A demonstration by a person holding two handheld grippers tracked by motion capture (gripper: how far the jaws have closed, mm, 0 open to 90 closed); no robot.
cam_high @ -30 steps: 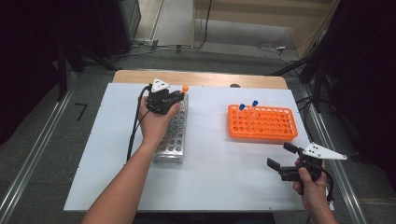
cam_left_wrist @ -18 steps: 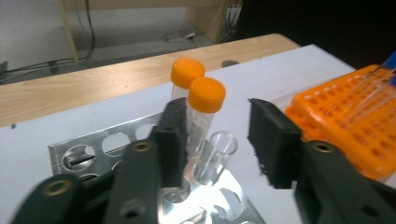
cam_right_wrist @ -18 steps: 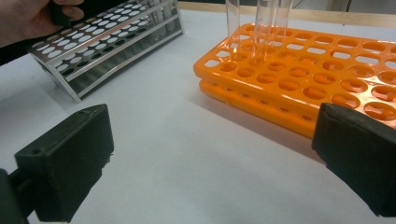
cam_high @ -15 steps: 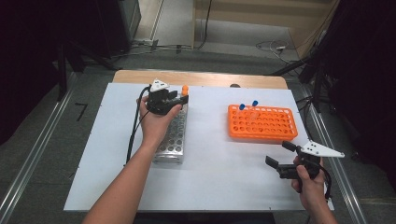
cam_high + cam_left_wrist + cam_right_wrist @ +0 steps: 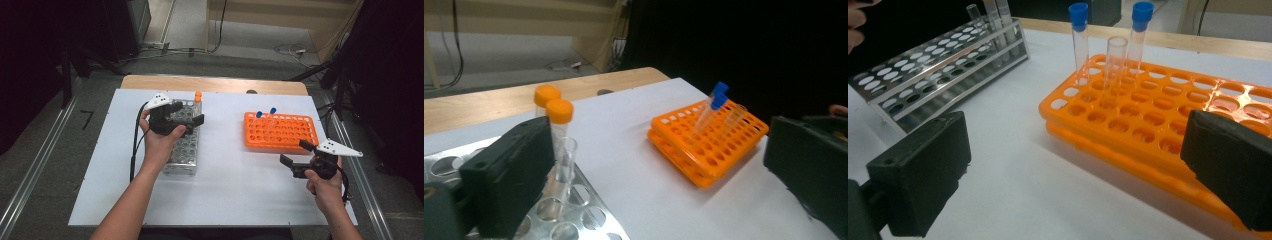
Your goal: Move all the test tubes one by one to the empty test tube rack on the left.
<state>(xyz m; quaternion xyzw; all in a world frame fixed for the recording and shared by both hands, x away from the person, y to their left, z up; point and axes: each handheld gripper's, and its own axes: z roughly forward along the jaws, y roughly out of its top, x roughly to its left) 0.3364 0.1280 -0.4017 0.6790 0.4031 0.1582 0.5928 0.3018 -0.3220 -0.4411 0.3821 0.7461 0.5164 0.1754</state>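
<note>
Orange-capped tubes (image 5: 559,111) stood upright at the far end of the metal rack (image 5: 184,150), just beside one jaw of the left gripper (image 5: 189,113), which hovered over that rack with nothing between its jaws. Those jaws had just been opening and stood wide apart. An uncapped clear tube (image 5: 565,160) sat in the same rack next to the capped ones. Across the white table (image 5: 230,190), the orange rack (image 5: 282,132) held two blue-capped tubes (image 5: 1078,40) and one open tube (image 5: 1114,62), all near its far left corner. Near that rack's front right corner the right gripper (image 5: 296,157) hung above the table, its jaws spread and empty, pointed toward the rack.
</note>
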